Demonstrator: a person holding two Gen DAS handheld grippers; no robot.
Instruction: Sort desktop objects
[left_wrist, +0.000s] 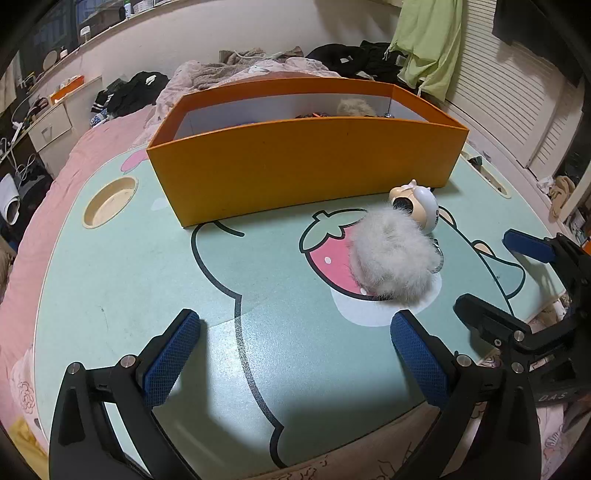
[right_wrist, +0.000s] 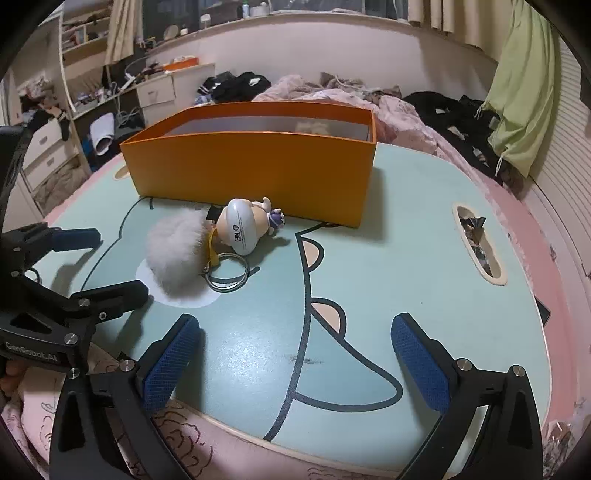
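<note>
Both my left gripper (left_wrist: 295, 354) and right gripper (right_wrist: 295, 354) gape wide, fingers empty; orange box (left_wrist: 303, 162) already holds some things, fluffy keychain (left_wrist: 391, 258) waits on the bench (left_wrist: 147, 258).

Both views are evenly lit by soft indoor light from above, moderately bright with a warm cast. The surface (left_wrist: 122, 280) carries a pale sheen patch near the bottom centre of each picture. Soft dark shadows lie under the hand-held gripper fingers (left_wrist: 171, 360) and beside the orange box (right_wrist: 255, 170). Fisheye bending curves straight edges, and the corners fall to black. Focus is sharp throughout.
</note>
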